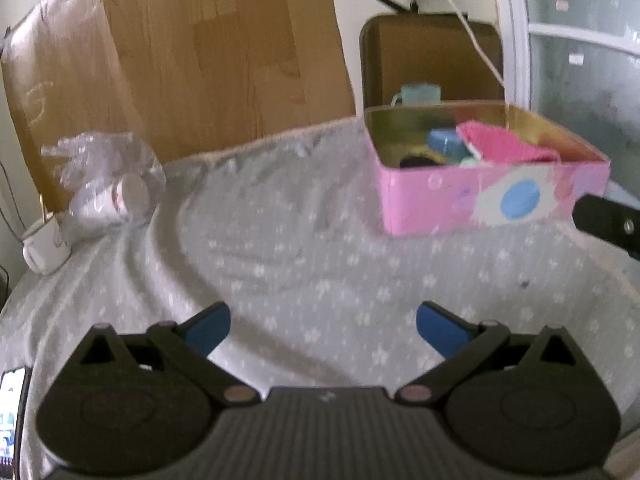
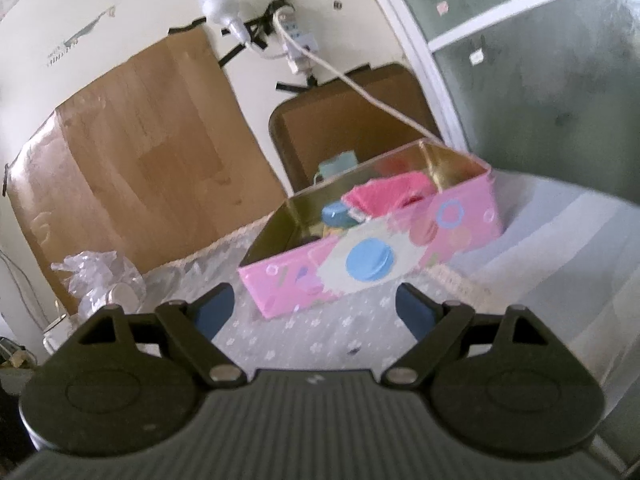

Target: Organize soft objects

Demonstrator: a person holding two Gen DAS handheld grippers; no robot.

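Note:
A pink tin box (image 1: 452,204) with a gold inside stands on the grey flowered cloth (image 1: 288,248) at the right. It holds a pink cloth (image 1: 508,144), a blue soft object (image 1: 444,142) and a dark item. My left gripper (image 1: 323,324) is open and empty, low over the cloth in front of the box. My right gripper (image 2: 315,307) is open and empty, just in front of the box (image 2: 372,256); the pink cloth (image 2: 388,196) and blue object (image 2: 338,214) show inside. Part of the right gripper (image 1: 608,226) shows at the left view's right edge.
A crumpled clear plastic bag with white cups (image 1: 108,184) lies at the cloth's left, also in the right wrist view (image 2: 100,280). A white mug (image 1: 42,246) sits beside it. Cardboard (image 1: 192,52) leans on the wall. A brown chair back (image 1: 432,60), teal cup (image 1: 418,94) and window frame stand behind the box.

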